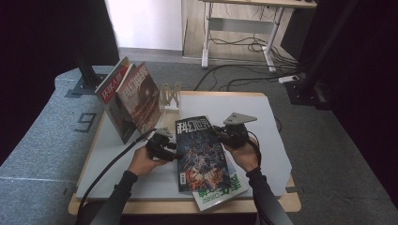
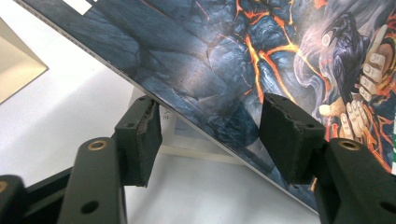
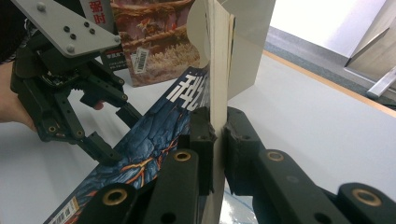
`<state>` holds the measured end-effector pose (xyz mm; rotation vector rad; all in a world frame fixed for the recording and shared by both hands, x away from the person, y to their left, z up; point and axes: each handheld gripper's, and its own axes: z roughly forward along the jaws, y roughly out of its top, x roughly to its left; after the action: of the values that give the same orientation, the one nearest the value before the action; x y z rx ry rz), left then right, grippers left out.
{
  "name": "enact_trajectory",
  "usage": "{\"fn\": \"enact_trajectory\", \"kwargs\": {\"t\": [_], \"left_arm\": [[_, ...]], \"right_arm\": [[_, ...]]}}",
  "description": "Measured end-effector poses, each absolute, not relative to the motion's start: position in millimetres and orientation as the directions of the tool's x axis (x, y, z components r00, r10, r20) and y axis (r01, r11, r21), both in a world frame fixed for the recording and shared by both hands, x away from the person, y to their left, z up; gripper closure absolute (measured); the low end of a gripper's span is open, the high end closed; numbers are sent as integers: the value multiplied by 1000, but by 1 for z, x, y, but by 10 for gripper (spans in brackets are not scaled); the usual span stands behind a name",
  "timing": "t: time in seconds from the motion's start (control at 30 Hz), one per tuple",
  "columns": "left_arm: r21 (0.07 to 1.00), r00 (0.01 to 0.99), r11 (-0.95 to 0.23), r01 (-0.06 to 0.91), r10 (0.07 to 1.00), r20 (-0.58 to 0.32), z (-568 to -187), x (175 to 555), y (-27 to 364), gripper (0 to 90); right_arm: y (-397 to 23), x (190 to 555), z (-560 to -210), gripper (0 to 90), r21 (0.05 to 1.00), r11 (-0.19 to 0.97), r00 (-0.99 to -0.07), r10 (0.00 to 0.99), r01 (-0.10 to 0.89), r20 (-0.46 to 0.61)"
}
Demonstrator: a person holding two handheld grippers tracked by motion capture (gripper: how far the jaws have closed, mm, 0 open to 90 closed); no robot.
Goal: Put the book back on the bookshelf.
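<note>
You have four magazines in front of you. Two stand leaning on the left: one red-covered (image 1: 111, 89), one with a brown cover (image 1: 139, 96), both propped against a pale slotted rack (image 1: 170, 96), which carries nothing in its slots that I can make out. Two lie toward you: the dark lava-cover magazine (image 1: 199, 152) and, under it, a green-and-white one (image 1: 220, 192) poking out at the bench's near edge.

Your right hand-held gripper (image 3: 218, 133) is clamped narrow on the lava-cover magazine's right edge, lifting that side. Your left hand-held gripper (image 2: 210, 135) stands half wide, its pads straddling the magazine's left edge without pressing it.

The bench (image 1: 263, 122) is white-topped with a wooden rim. Grey carpet (image 1: 328, 154) surrounds it; a desk frame (image 1: 244, 33) and loose cables (image 1: 234, 75) sit behind.
</note>
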<state>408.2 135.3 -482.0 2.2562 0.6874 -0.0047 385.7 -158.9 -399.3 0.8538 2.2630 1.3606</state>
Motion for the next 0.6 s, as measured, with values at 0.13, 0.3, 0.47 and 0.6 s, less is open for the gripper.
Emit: {"fn": "enact_trajectory", "kwargs": {"t": [0.13, 0.3, 0.47, 0.6], "left_arm": [[686, 856, -555, 470, 476, -201, -479, 406, 137, 424], [717, 864, -541, 439, 474, -171, -471, 402, 140, 456], [763, 865, -498, 412, 476, -157, -462, 398, 142, 506], [786, 868, -481, 387, 479, -134, -456, 395, 142, 535]], "right_arm": [[-159, 385, -398, 815, 885, 352, -752, 659, 306, -2], [-162, 386, -398, 814, 887, 342, -745, 667, 310, 3], [-166, 387, -397, 814, 895, 323, -739, 674, 308, 11], [-169, 386, -392, 814, 902, 313, -738, 674, 297, 9]]}}
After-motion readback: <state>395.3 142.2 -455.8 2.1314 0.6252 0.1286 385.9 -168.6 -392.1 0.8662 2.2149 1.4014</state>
